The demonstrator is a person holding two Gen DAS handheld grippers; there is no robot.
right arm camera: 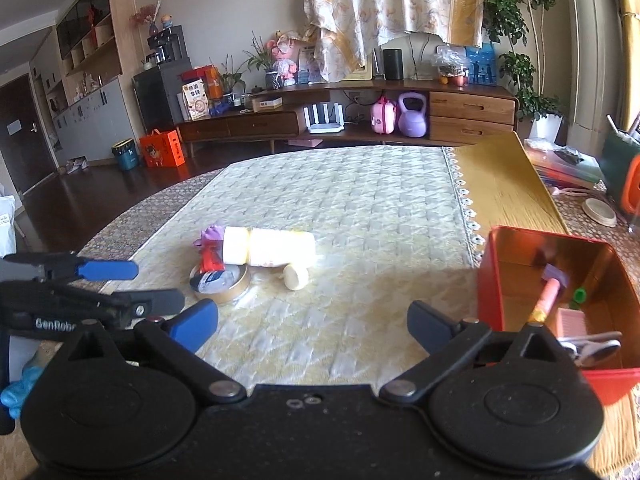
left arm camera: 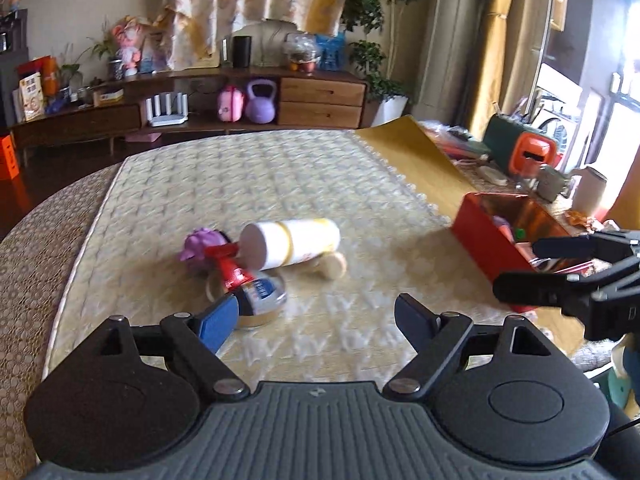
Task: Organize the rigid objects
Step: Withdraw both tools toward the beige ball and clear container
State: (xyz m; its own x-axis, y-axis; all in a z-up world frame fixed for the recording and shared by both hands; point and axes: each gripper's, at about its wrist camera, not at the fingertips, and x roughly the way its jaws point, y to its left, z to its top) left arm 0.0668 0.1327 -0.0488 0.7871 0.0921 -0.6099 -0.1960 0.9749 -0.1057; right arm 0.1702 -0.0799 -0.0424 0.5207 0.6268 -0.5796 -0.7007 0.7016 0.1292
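Above table: both hand-held grippers angled down, jaws wide, empty.

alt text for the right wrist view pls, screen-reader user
The open right gripper holds nothing above a quilted table mat. Ahead lies a small pile: a white cylinder on its side, a purple toy and a tape roll. A red box with small items stands right; the left gripper enters left.

Bright daylight from the window at right, blown-out glare there, soft shadows on the worktop, motion blur in the left view, strong fisheye bending and dark corners.
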